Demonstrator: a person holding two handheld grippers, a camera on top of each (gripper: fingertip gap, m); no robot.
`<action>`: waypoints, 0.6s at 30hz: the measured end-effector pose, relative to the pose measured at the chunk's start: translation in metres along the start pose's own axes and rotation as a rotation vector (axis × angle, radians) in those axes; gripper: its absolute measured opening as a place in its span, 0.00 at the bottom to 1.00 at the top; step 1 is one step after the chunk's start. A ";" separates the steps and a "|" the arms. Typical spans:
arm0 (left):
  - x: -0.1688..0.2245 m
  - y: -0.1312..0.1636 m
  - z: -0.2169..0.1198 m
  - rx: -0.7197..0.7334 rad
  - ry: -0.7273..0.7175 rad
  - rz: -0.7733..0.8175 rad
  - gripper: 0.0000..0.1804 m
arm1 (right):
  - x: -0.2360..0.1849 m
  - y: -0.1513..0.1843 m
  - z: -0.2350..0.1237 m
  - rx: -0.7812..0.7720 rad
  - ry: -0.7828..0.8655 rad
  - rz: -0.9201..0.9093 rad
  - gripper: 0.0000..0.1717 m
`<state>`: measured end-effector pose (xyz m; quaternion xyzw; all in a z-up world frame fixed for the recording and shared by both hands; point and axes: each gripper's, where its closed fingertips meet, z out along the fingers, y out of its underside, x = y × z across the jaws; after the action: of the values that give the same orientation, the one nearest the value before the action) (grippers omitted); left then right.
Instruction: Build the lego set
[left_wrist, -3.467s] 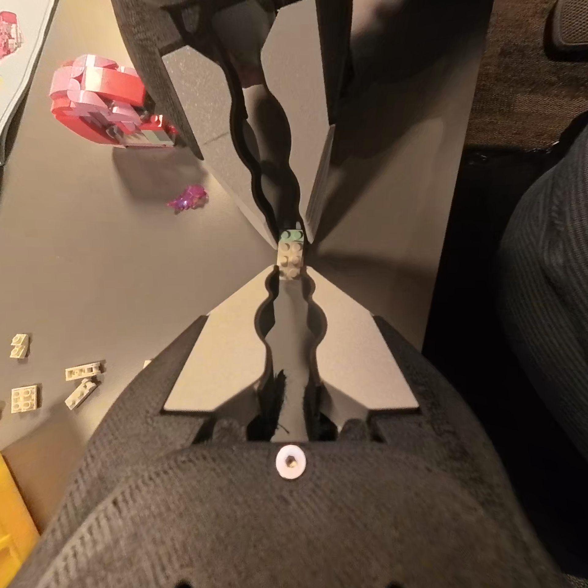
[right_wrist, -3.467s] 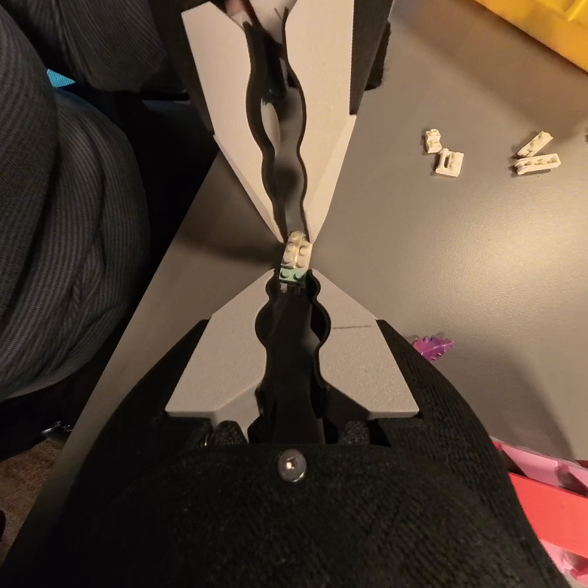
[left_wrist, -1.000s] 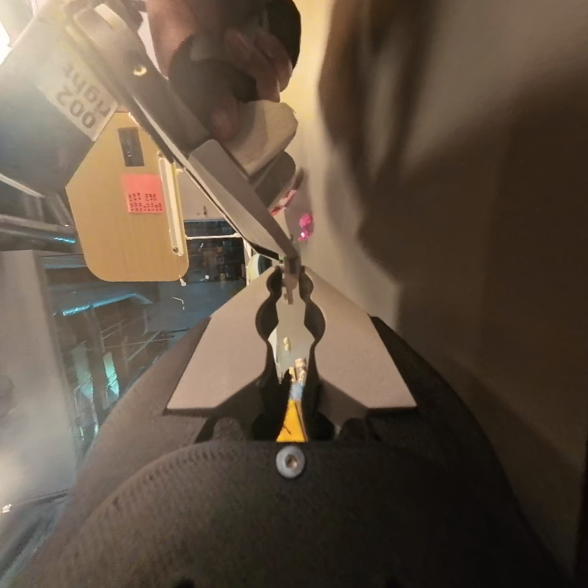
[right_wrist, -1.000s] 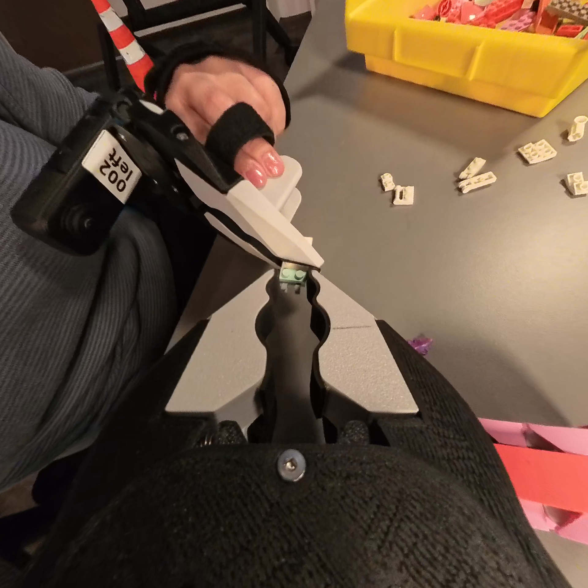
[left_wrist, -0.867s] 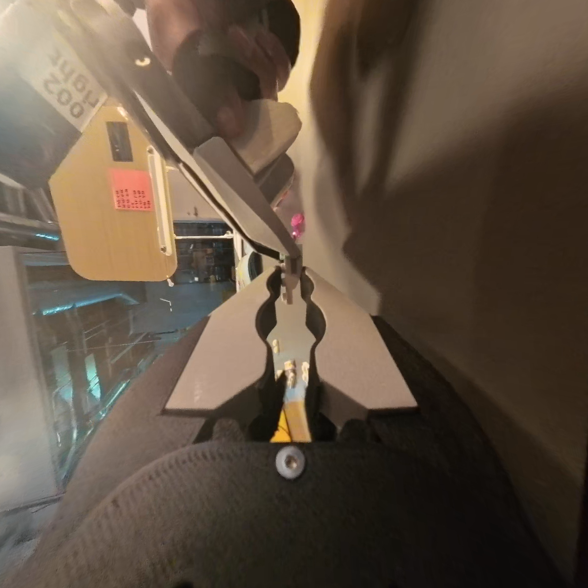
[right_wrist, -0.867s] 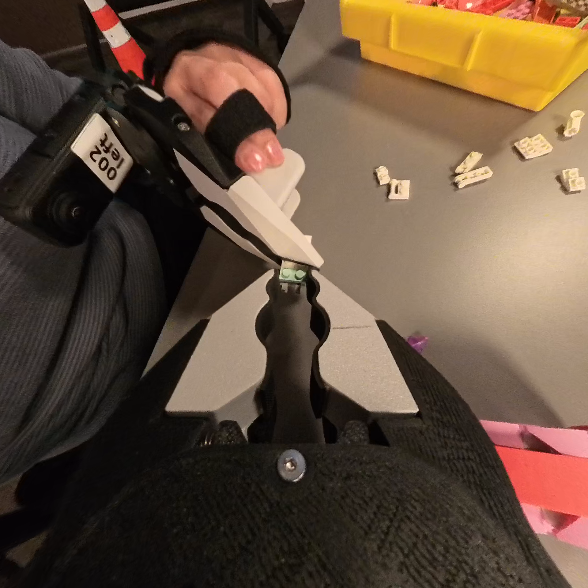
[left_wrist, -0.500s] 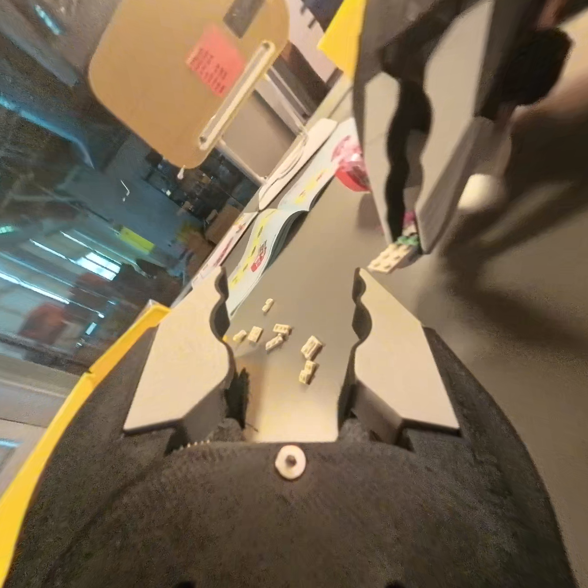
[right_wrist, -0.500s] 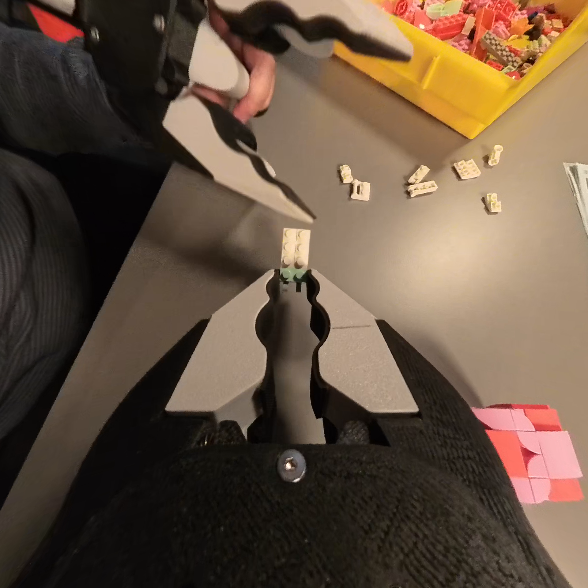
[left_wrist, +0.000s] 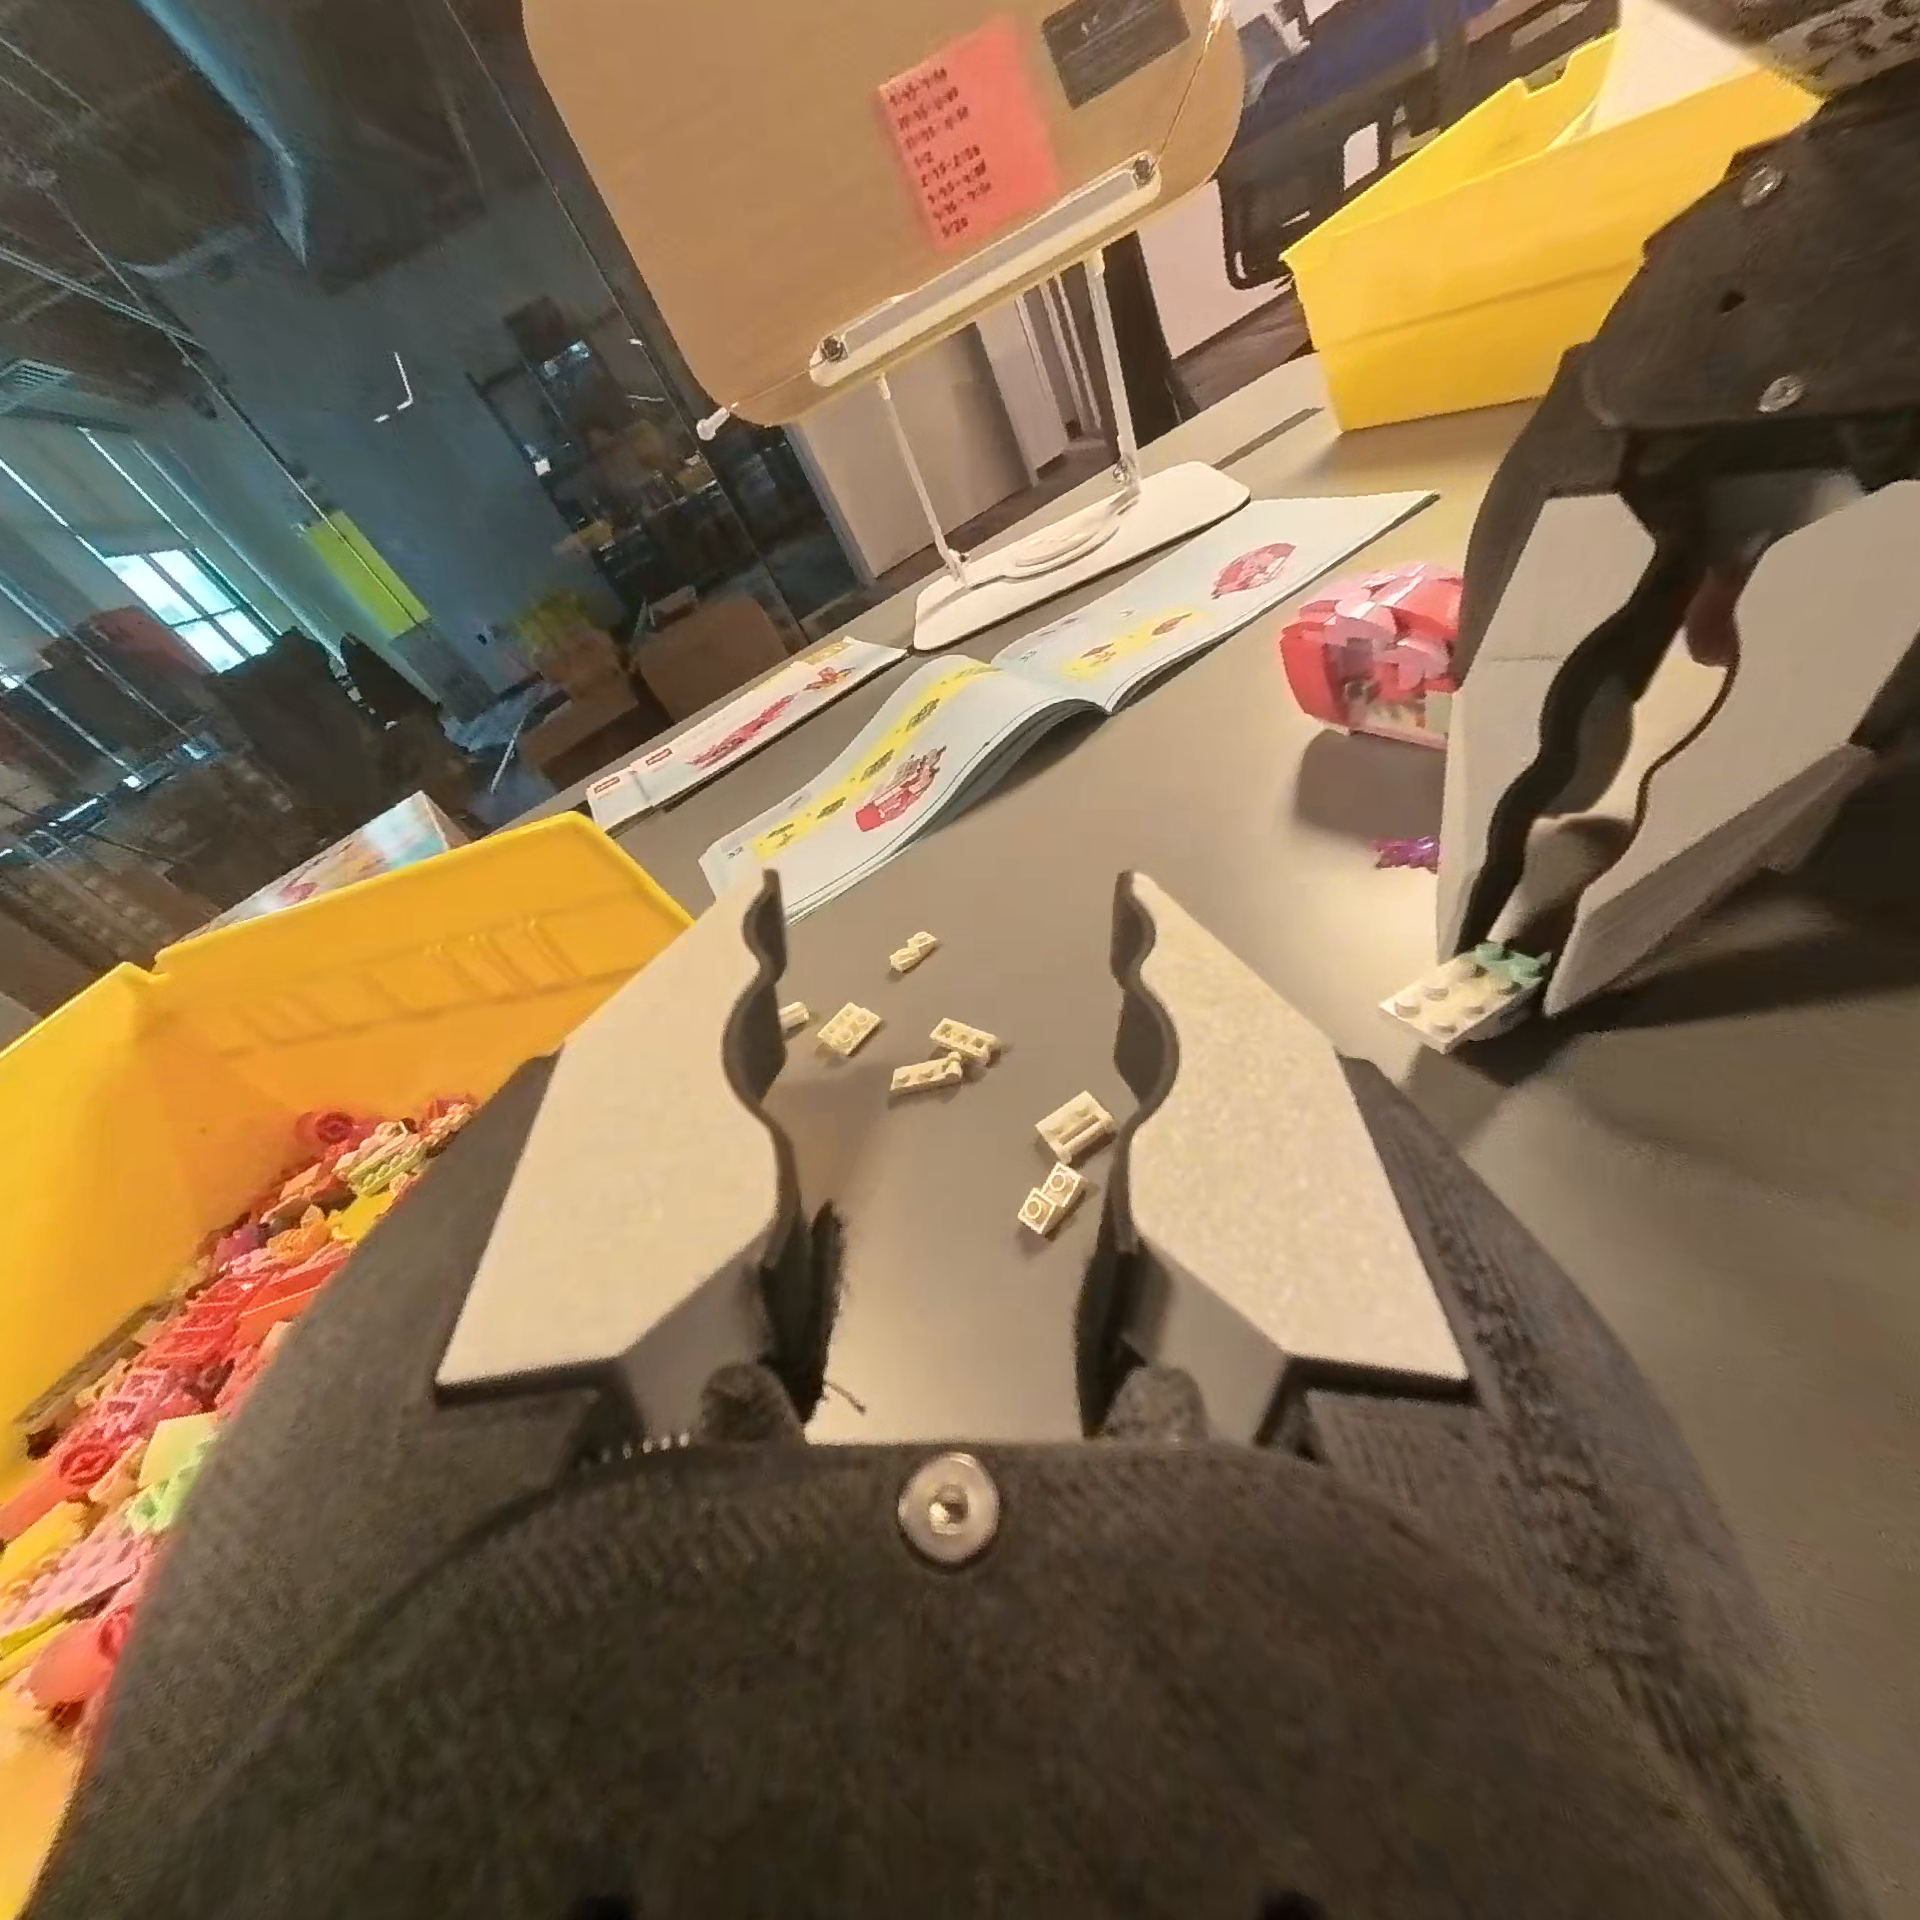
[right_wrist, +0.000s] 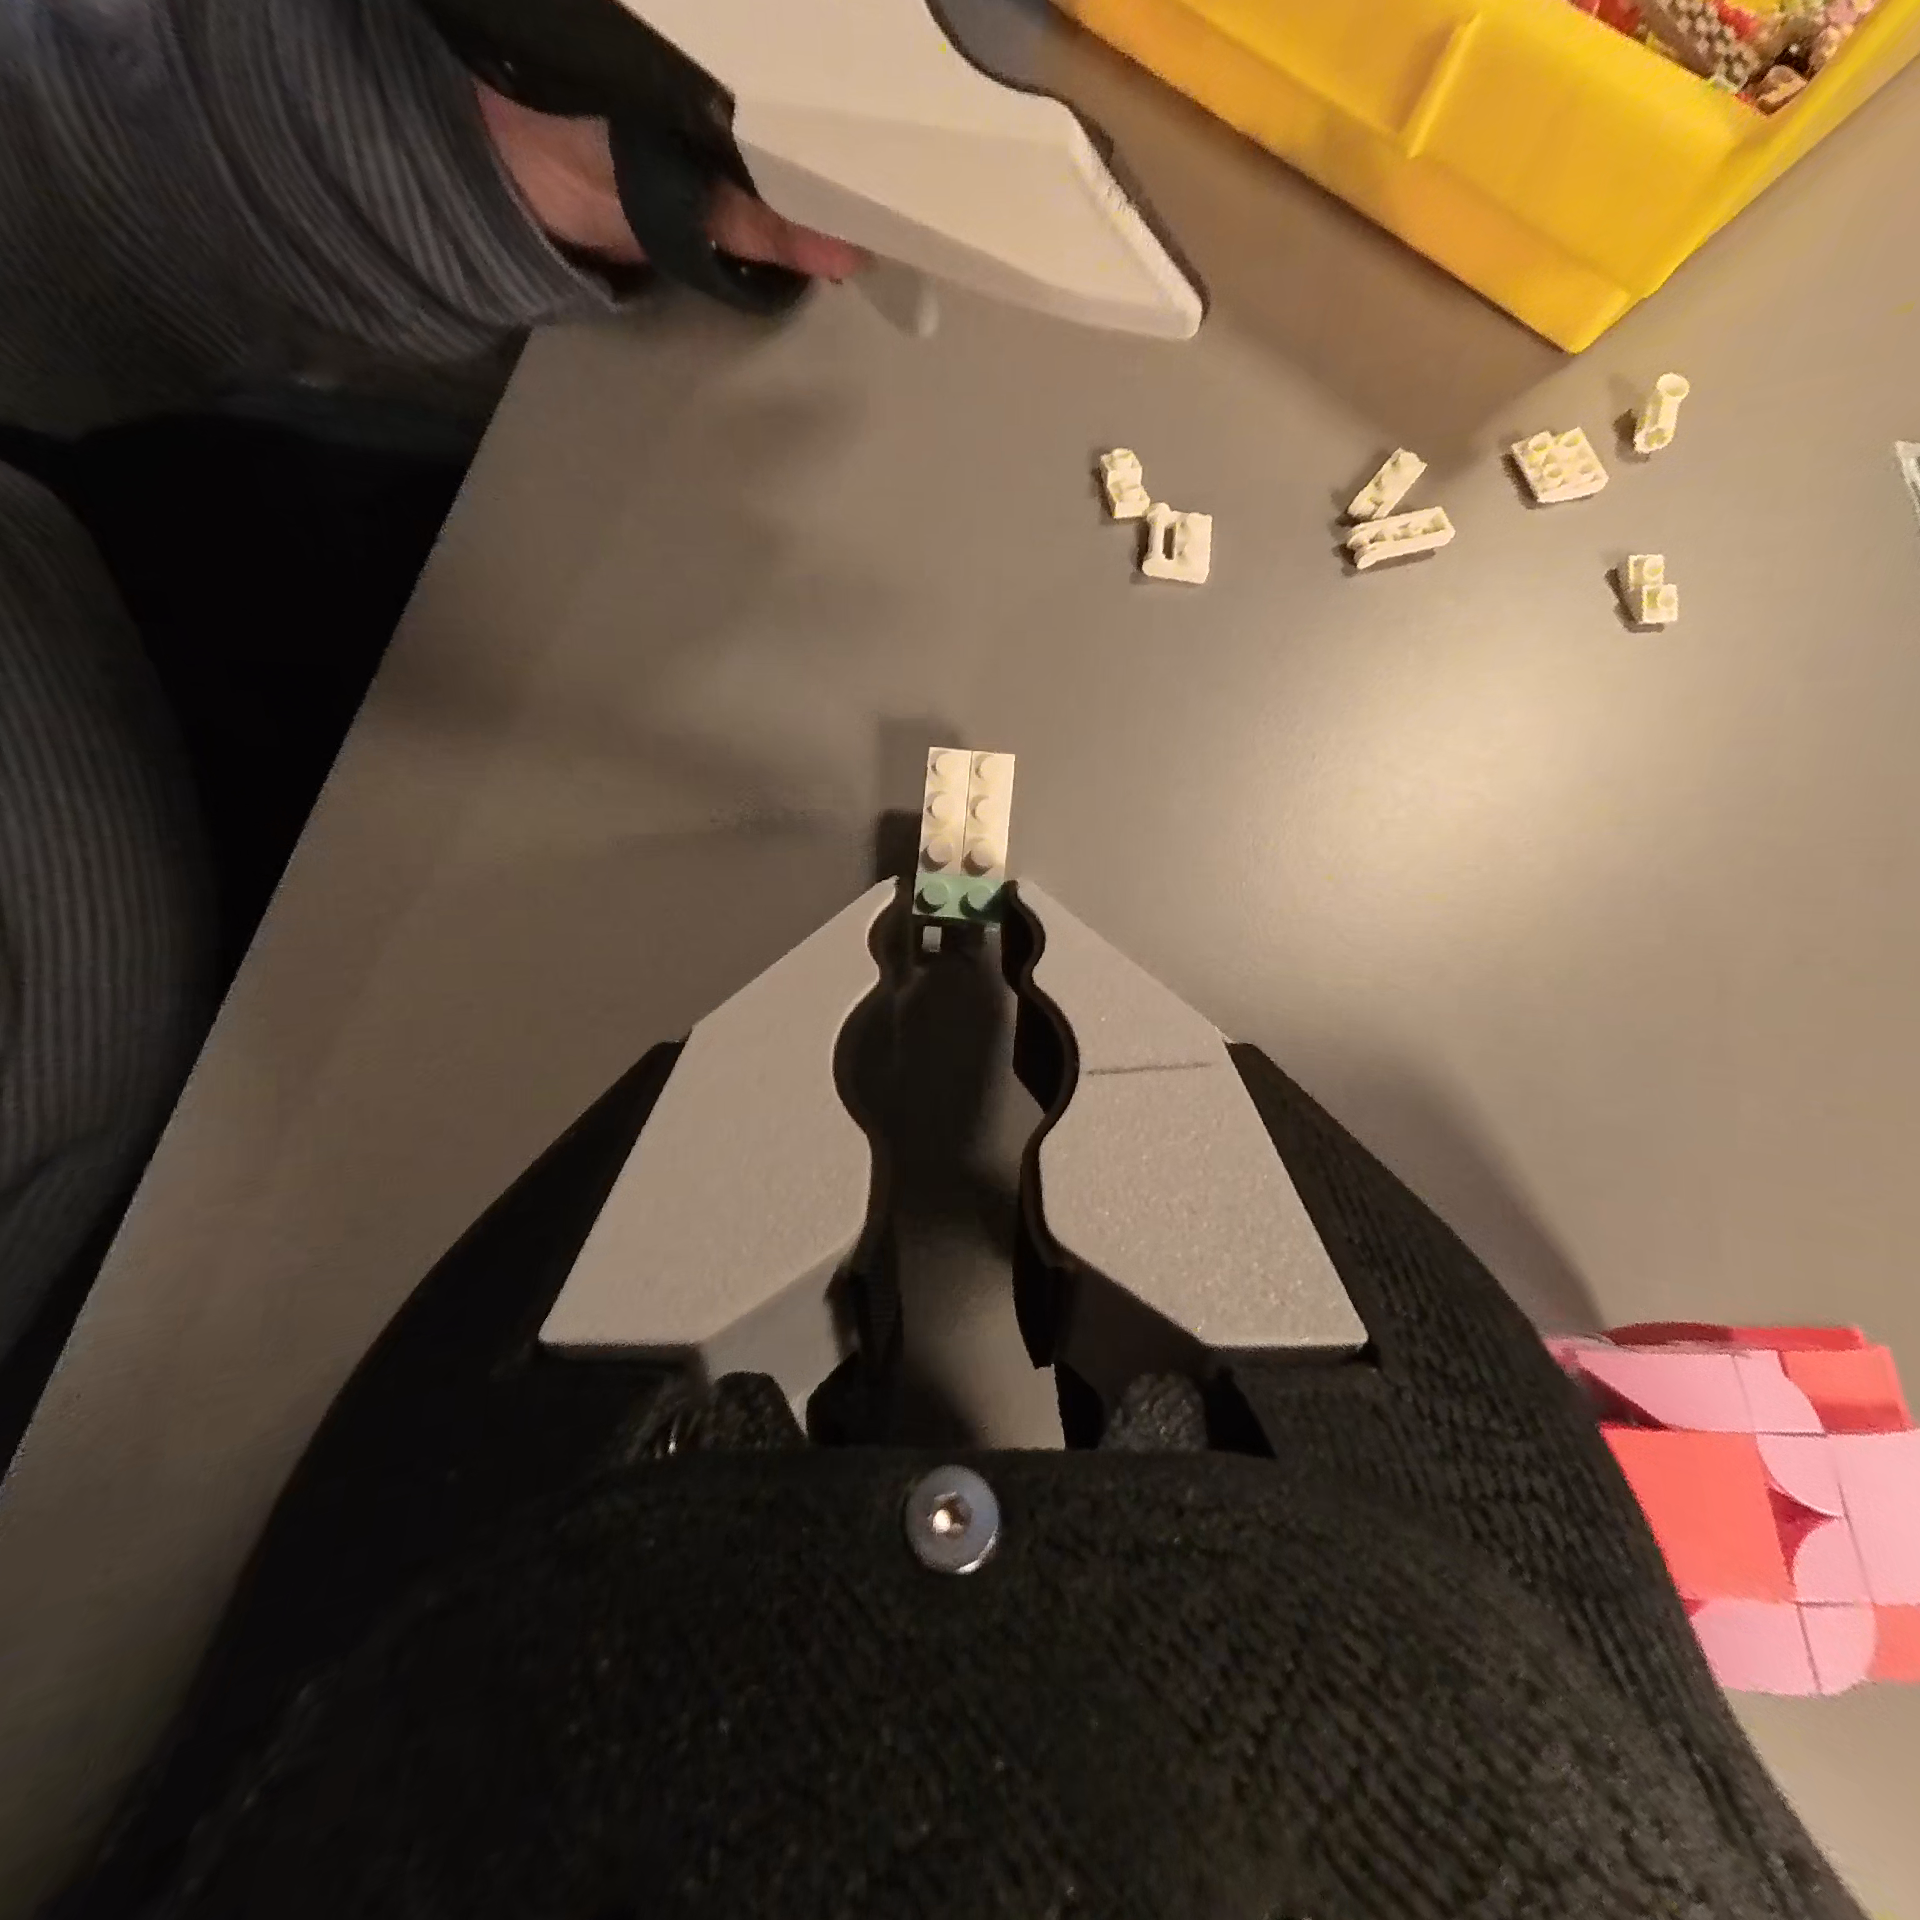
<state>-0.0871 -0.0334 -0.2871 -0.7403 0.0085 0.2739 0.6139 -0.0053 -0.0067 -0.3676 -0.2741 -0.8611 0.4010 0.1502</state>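
Observation:
My right gripper (right_wrist: 958, 920) is shut on a small brick assembly (right_wrist: 966, 821): its pads press on the green brick (right_wrist: 957, 898), and two cream plates stick out forward above the grey table (right_wrist: 1351, 883). The left wrist view shows the same gripper (left_wrist: 1519, 966) at the right with the assembly (left_wrist: 1460, 995) at its tips. My left gripper (left_wrist: 945, 914) is open and empty, above several loose cream pieces (left_wrist: 961, 1060). One of its fingers (right_wrist: 997, 218) shows at the top of the right wrist view, held by a gloved hand (right_wrist: 665, 208).
A yellow bin (left_wrist: 312, 997) of mixed bricks stands at the left and shows at the top right of the right wrist view (right_wrist: 1455, 156). An open instruction booklet (left_wrist: 987, 727), a red-and-pink brick model (left_wrist: 1371, 665) and a stand with a board (left_wrist: 883, 208) lie beyond. The table edge (right_wrist: 416, 623) is at the left.
My left gripper let go of the cream end of the assembly, opened wide and swung away towards the loose pieces. My right gripper kept its hold on the green brick.

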 end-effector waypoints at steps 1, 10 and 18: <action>0.000 0.000 0.000 -0.002 0.000 0.001 0.35 | 0.000 0.000 0.000 0.001 -0.002 0.005 0.09; -0.001 0.001 0.000 0.002 0.017 -0.035 0.35 | 0.001 0.001 0.001 -0.002 -0.006 0.045 0.09; -0.003 0.000 -0.001 0.010 0.021 -0.069 0.35 | -0.002 0.000 0.001 0.001 -0.022 0.052 0.14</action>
<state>-0.0897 -0.0354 -0.2858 -0.7399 -0.0095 0.2449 0.6264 -0.0046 -0.0084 -0.3683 -0.2920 -0.8551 0.4082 0.1302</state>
